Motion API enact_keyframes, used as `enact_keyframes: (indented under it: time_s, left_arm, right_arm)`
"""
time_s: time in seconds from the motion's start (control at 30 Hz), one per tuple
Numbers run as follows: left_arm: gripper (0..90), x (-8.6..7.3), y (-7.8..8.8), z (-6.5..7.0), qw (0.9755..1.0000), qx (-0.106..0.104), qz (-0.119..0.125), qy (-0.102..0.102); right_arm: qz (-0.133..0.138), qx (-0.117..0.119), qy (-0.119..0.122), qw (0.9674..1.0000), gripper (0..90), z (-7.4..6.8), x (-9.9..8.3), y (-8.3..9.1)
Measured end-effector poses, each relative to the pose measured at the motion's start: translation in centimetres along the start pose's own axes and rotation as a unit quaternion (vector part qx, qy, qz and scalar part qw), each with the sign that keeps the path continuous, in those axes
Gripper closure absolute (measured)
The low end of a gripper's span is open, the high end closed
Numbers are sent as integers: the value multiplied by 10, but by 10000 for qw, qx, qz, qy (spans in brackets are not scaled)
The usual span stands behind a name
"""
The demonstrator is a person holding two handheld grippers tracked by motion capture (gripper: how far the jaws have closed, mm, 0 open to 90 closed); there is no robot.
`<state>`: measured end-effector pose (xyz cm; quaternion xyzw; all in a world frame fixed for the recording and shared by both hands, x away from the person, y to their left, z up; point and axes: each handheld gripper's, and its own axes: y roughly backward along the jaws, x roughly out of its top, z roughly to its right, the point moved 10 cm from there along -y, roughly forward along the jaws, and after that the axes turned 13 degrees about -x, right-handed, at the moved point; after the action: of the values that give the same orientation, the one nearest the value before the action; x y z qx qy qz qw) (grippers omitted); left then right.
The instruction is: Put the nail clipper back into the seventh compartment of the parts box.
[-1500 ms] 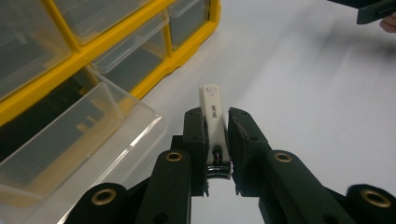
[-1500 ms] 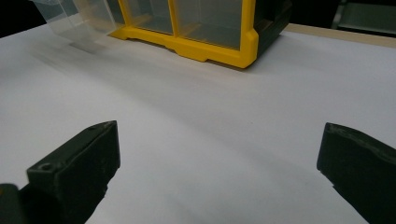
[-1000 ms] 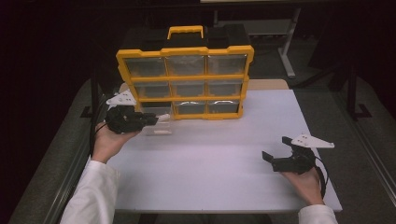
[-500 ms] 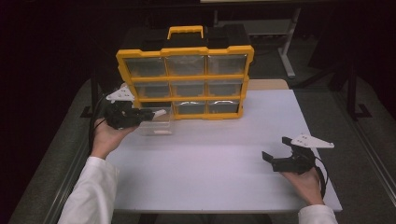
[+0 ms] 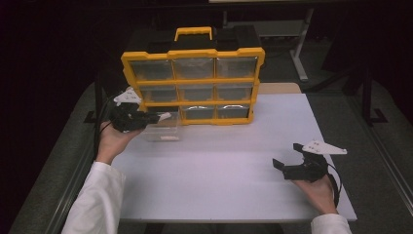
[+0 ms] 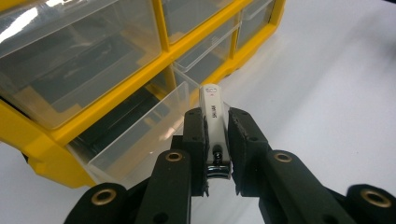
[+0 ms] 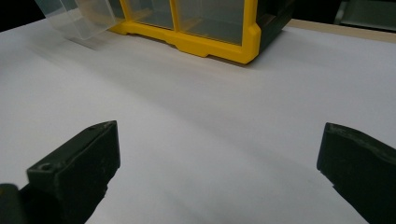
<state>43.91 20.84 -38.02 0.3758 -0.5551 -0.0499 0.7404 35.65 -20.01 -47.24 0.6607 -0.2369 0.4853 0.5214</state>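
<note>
A yellow organizer (image 5: 195, 80) with clear drawers stands at the back of the white table (image 5: 219, 170). Its bottom-left clear drawer (image 5: 163, 132) is pulled out onto the table. My left gripper (image 5: 155, 117) is shut on a small white nail clipper (image 5: 164, 116) and holds it just above that drawer. In the left gripper view the nail clipper (image 6: 212, 114) is pinched upright between the pads (image 6: 196, 128), over the drawer (image 6: 140, 135). My right gripper (image 5: 287, 155) rests low at the right front, open with nothing between its jaws (image 7: 219, 154).
The organizer (image 7: 210, 44) has a yellow carry handle (image 5: 194, 32) on top and its other drawers are pushed in. Dark floor surrounds the table. A table leg frame (image 5: 299, 53) stands behind at the right.
My left gripper has risen slightly and drifted a little left with the nail clipper over the drawer. The right gripper has stayed still.
</note>
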Motion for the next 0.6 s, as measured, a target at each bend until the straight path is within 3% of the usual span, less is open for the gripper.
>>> enact_keyframes:
  time_s: [0.6]
  left_arm:
    - [779, -2, -12, -13, 10000, 39, -59, 19]
  right_arm:
    - [-32, 35, 57, 10000, 0, -4, 0, -1]
